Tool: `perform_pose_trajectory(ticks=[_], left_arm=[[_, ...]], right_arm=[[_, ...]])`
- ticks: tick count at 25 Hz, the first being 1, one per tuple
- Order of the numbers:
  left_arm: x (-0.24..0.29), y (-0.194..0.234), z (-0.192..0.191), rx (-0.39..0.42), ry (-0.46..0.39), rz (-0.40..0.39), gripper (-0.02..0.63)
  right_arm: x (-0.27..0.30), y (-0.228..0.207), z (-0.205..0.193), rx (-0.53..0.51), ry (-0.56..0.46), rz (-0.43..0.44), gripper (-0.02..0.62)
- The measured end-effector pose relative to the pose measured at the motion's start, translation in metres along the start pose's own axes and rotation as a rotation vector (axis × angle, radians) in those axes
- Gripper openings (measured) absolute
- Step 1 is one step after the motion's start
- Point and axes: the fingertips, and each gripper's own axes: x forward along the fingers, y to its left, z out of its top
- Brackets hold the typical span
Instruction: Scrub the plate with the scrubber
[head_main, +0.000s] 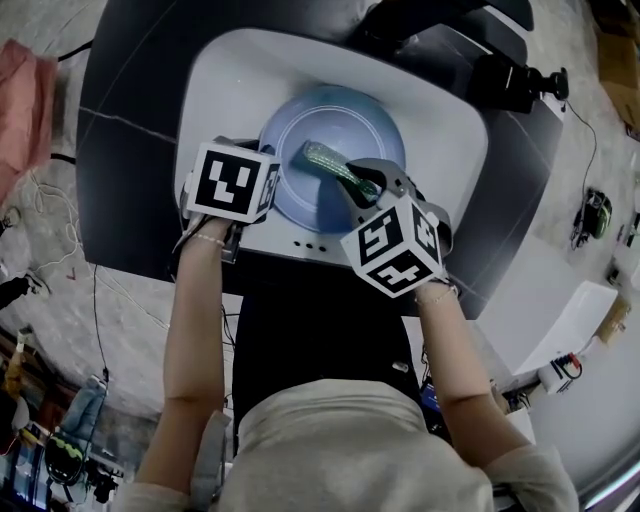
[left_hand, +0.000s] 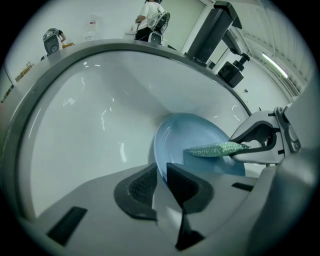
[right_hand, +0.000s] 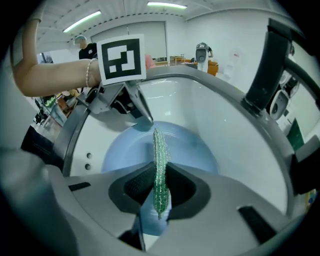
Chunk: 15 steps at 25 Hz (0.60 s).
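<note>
Head view: the near edge of the plate (head_main: 350, 118) is covered by both grippers, and the fingers of the left gripper (head_main: 272, 190) are mostly hidden under its marker cube. A dark fixture at the far side of the sink (head_main: 230, 70) is cut off and hard to make out. Whether the scrubber's far tip touches the plate cannot be told.

Counted: one blue plate, one green scrubber (head_main: 330, 163), one white sink, two grippers. The sink is set in a dark worktop (head_main: 130, 120).

The plate is seen inside the sink basin, tilted up at its left rim. In the left gripper view that rim is pinched between the left gripper's fingers (left_hand: 145, 186), closed down to the plate's thickness.

The right gripper (right_hand: 159, 187) is closed on the near end of the scrubber, a thin strip gripped edge-on. Its far end is stretched over the middle of the plate, pointing far-left. The scrubber's lowest bit is lost between the fingers.
</note>
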Motion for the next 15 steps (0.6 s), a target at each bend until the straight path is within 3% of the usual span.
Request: perform_pose_trajectory(ticks=[15], left_arm=[[-0.003,-0.002,0.005,-0.004,-0.027,-0.017,0.072]], right_arm=[[0.022,0.042,-0.013,-0.001,0.064,0.196,0.081]])
